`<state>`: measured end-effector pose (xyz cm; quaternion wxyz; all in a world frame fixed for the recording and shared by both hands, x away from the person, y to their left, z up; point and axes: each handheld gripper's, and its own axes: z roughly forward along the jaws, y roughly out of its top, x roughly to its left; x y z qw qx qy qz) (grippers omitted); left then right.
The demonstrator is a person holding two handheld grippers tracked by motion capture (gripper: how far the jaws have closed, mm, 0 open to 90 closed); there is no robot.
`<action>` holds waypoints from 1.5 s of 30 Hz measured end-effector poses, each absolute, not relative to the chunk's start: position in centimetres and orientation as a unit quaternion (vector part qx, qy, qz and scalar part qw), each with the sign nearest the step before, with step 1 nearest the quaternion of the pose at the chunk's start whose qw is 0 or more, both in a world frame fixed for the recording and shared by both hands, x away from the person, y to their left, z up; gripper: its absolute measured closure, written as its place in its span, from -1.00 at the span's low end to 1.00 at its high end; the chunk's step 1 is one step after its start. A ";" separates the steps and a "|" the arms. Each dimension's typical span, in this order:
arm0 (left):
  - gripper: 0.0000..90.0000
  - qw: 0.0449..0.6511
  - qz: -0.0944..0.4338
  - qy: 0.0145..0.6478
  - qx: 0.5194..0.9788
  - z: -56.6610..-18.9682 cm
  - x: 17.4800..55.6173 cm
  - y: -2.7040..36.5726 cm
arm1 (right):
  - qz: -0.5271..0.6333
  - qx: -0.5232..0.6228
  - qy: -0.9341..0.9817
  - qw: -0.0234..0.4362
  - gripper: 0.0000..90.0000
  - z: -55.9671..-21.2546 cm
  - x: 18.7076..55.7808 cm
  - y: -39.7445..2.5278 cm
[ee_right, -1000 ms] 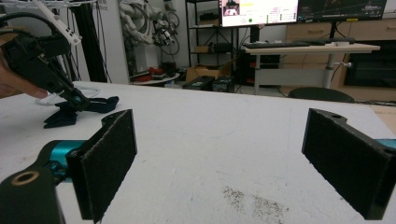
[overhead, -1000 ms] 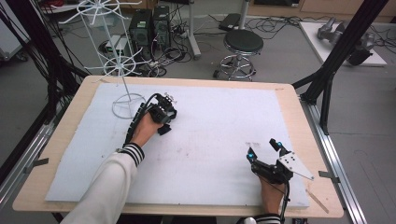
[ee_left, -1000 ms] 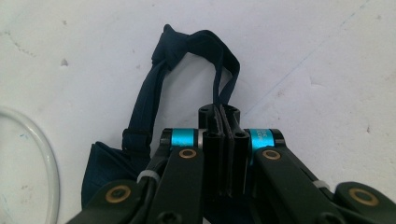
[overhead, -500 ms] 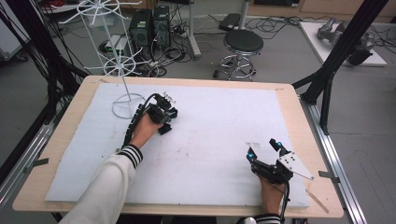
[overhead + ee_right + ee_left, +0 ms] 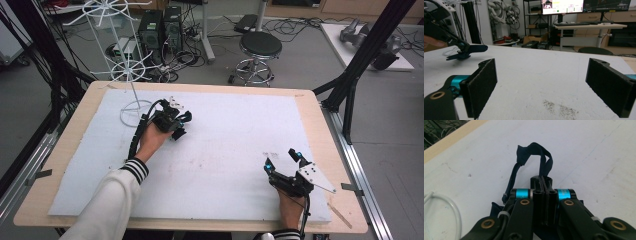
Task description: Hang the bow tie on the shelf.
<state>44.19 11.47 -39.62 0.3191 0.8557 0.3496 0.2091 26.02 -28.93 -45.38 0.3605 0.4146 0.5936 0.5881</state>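
The left hand-held gripper (image 5: pixel 181 125) sits toward the far left of the white-covered surface (image 5: pixel 235 145), its jaws pressed together on a dark blue strap (image 5: pixel 534 157) of cloth. In the left gripper view the strap rises out of the closed jaws, loops over and hangs down the other side, so part of it is off the surface while more dark cloth lies under the gripper. It looks light, thin and limp: it will likely fold and dangle rather than keep a shape, and should not slip much between padded jaws. A pinch on a flat stretch of the band, as now, seems a sound hold; taking a second hold farther along the loop would help spread it. Just beside this gripper stands the ring base of a white wire rack (image 5: pixel 134 111). The right hand-held gripper (image 5: pixel 283 160) rests near the front right of the surface, well apart from the strap, with its jaws spread wide and nothing between them.
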 end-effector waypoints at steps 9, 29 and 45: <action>0.96 0.368 0.219 0.340 0.838 -39.1 43.3 12.2 | 0.587 0.415 0.594 0.361 -0.79 -45.4 26.0 -28.9; 0.96 0.455 0.247 0.326 0.791 -37.3 41.6 13.7 | 0.587 0.413 0.594 0.362 -0.79 -45.4 26.0 -28.9; 0.96 0.498 0.269 0.306 0.766 -35.8 39.6 15.3 | 0.587 0.412 0.595 0.363 -0.79 -45.4 26.0 -28.9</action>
